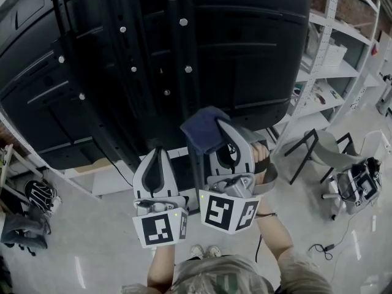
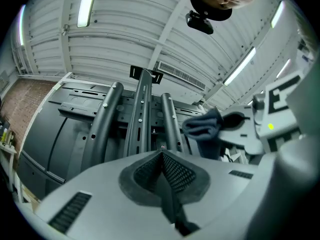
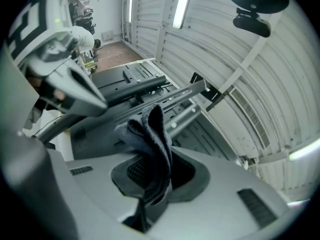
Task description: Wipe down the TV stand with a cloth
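Head view: the right gripper [image 1: 215, 127] is pinching a bunched dark blue cloth [image 1: 201, 129] and holding it up at the TV stand's [image 1: 184, 66] black uprights, seemingly to wipe them, while the left gripper [image 1: 158, 153] is hovering just beside. Left gripper view: its jaws are pressing together on nothing. Right gripper view: the cloth is bulging between the jaws; no brand or writing is showing.

Raised side by side: left hand-held gripper [image 1: 158, 150] and right hand-held gripper [image 1: 217, 127].
Left jaws are pressed together with nothing between; right jaws, slightly farther, clamp a cloth [image 1: 197, 132].
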A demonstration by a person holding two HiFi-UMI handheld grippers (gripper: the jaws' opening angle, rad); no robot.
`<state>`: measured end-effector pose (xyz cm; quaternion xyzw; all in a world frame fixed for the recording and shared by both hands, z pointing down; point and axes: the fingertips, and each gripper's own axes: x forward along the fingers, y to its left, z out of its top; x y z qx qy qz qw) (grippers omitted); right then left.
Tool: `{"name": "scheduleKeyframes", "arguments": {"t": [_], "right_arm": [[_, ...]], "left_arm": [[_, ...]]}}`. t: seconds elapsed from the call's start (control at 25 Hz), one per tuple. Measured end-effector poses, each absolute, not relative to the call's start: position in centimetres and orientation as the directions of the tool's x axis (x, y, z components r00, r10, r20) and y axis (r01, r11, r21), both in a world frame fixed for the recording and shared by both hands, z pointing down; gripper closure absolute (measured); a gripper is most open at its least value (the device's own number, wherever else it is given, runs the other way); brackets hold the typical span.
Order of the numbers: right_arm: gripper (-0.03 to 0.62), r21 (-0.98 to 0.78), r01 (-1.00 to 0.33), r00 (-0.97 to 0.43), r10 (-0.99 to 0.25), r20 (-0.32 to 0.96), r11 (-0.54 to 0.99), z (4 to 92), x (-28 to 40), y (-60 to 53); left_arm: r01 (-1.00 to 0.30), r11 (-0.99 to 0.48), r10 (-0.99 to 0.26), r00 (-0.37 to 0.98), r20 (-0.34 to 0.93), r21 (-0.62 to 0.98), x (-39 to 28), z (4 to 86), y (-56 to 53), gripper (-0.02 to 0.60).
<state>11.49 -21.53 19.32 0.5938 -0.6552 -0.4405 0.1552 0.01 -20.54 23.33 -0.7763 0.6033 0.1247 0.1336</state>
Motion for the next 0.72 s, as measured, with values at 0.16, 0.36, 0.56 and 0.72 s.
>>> {"name": "scheduleKeyframes", "arguments": {"t": [0.16,0.36,0.56,0.72], "right_arm": [[0.534,0.756,-0.615,-0.221,-0.871,-0.439,-0.225,10.4,10.8,-22.2],[0.534,0.757,-0.551,-0.163,-0.843,-0.512,-0.353,1.5,10.5,-24.5],[0.534,0.767,-0.508,-0.136,-0.843,-0.520,-0.391,-2.4,9.9,-26.0],[0.534,0.773,-0.493,-0.126,-0.846,-0.518,-0.400,-3.5,9.2,-26.5]], "left_arm": [[-0.966,-0.253,-0.898,0.256,-0.357,-0.057,0.2,23.3,-20.9,0.566],[-0.960,-0.273,-0.889,0.279,-0.363,-0.069,0.5,22.9,-21.0,0.566],[-0.957,-0.283,-0.894,0.285,-0.346,-0.058,-0.1,23.5,-20.9,0.566],[-0.958,-0.283,-0.899,0.284,-0.334,-0.053,-0.4,24.1,-20.7,0.566]]}}
